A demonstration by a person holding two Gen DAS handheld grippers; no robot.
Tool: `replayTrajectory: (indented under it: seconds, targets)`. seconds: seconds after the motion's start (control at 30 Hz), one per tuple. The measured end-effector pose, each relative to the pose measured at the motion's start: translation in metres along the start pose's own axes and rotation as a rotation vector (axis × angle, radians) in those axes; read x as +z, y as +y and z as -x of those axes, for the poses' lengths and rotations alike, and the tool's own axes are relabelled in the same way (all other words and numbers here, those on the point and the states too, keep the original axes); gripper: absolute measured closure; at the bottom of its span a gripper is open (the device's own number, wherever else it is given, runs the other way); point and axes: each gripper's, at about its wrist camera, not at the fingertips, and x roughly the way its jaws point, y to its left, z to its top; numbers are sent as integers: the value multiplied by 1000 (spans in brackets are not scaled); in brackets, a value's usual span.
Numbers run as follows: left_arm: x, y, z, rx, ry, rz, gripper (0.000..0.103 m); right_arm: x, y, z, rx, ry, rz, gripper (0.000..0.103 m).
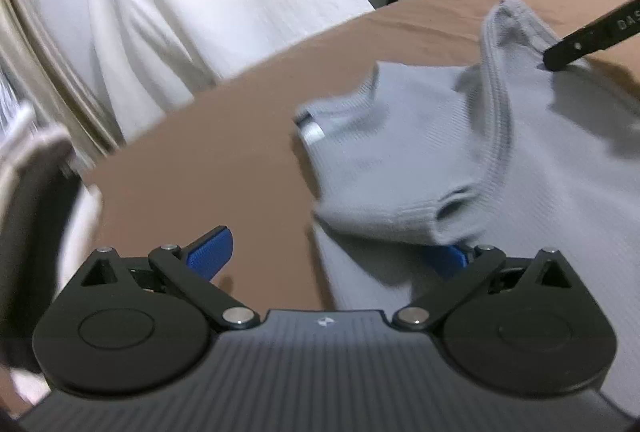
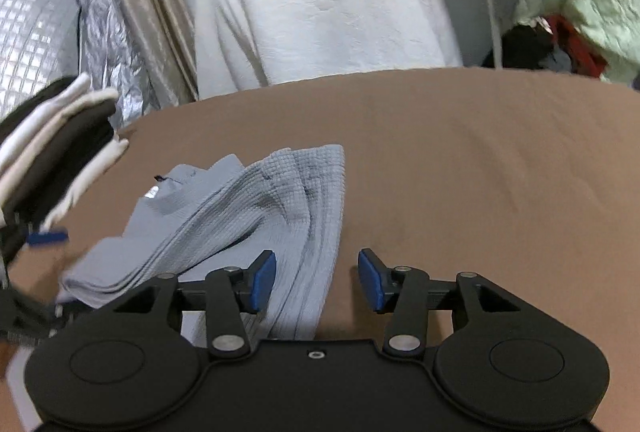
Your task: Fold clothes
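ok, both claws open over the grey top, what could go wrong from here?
1. The grey waffle-knit top lies bunched in ridges, with its sleeve flopped over the body; a blind pinch may catch several layers.
2. The left claw has one pad tucked under the sleeve cuff, so it could drag the cloth when it moves.
3. The right claw straddles the top's edge and could also pinch the brown sheet.

Waffle-knit grey cloth garment on matt brown bedsheet; quilted silvery foil curtain behind.

Grey garment on brown bed
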Motion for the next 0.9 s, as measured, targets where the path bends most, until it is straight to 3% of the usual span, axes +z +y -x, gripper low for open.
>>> replayTrajectory:
  seconds: [0.07, 0.1, 0.13, 0.2, 0.4, 0.47, 0.5, 0.53, 0.57, 0.63, 0.67, 0.7, 0.8, 0.9]
  targets:
    - [9, 4, -7, -127, 66, 47, 98, 2, 4, -9, 10, -6, 48, 53]
    - [14, 2, -7, -133, 72, 52, 99, 1, 4, -11, 29, -23, 66, 76]
    - [17, -1, -3, -108, 47, 35, 99, 0, 1, -13, 38, -42, 45, 82]
    - [25, 3, 4, -83, 6, 56, 99, -3, -3, -10, 49, -89, -20, 89]
    - [57, 45, 8, -36, -78, 230, 99, 6, 7, 23, 13, -272, -16, 94]
    - [66, 56, -11, 35, -58, 273, 94, 20, 1, 16, -6, -252, -48, 94]
    - [67, 62, -26, 64, -17, 317, 83, 27, -4, 8, -15, -226, -67, 93]
    - [66, 68, -43, 89, 37, 371, 66, 34, -9, 1, -25, -199, -85, 91]
    - [63, 76, -58, 96, 111, 424, 40, 38, -14, -6, -37, -163, -108, 84]
    - [43, 92, -56, 65, 180, 552, 42, 38, -28, -18, -77, -50, -173, 81]
    - [32, 100, -53, 46, 205, 618, 41, 37, -35, -24, -97, 7, -205, 73]
    - [20, 106, -44, 3, 207, 673, 38, 35, -41, -24, -102, 40, -238, 72]
    - [-25, 111, -12, -130, 206, 773, 29, 10, -41, 12, -25, 14, -328, 60]
    - [-47, 107, -10, -154, 274, 825, 27, -24, -30, 50, 47, 18, -393, 60]
